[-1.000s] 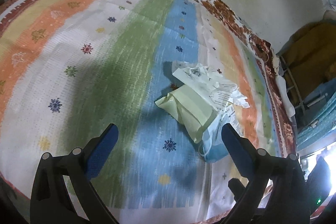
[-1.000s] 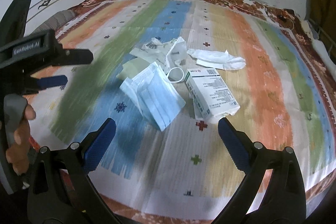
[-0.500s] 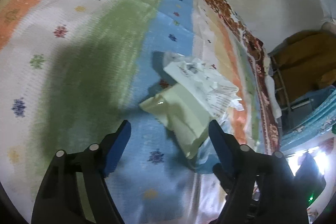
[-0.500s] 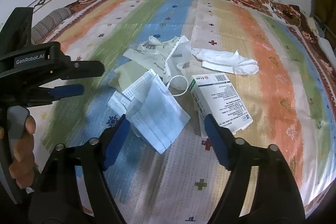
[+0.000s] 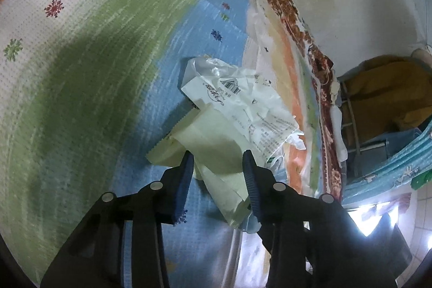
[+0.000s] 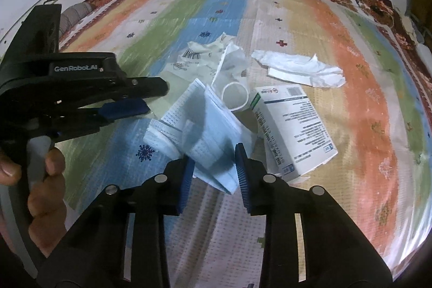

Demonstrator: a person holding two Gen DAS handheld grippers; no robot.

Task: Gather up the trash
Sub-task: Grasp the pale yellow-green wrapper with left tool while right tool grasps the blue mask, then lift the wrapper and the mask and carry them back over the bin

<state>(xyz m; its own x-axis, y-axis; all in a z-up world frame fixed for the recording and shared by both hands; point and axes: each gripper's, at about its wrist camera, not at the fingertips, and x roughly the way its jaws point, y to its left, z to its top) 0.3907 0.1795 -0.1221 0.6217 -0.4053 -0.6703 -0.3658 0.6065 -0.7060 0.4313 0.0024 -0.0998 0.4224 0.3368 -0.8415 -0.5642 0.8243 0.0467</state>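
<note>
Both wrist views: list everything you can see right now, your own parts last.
bedsheet: 1, striped, under everything
pale green packet: 1, between left tool's fingers
printed wrapper: 1, white, overlapping the packet's far end
face mask: 1, blue, between right tool's fingers
white ring: 1, beyond mask
medicine box: 1, white, right of mask
crumpled paper: 1, white, beyond box
left tool: black and blue, partly closed
right tool: black and blue, partly closed
</note>
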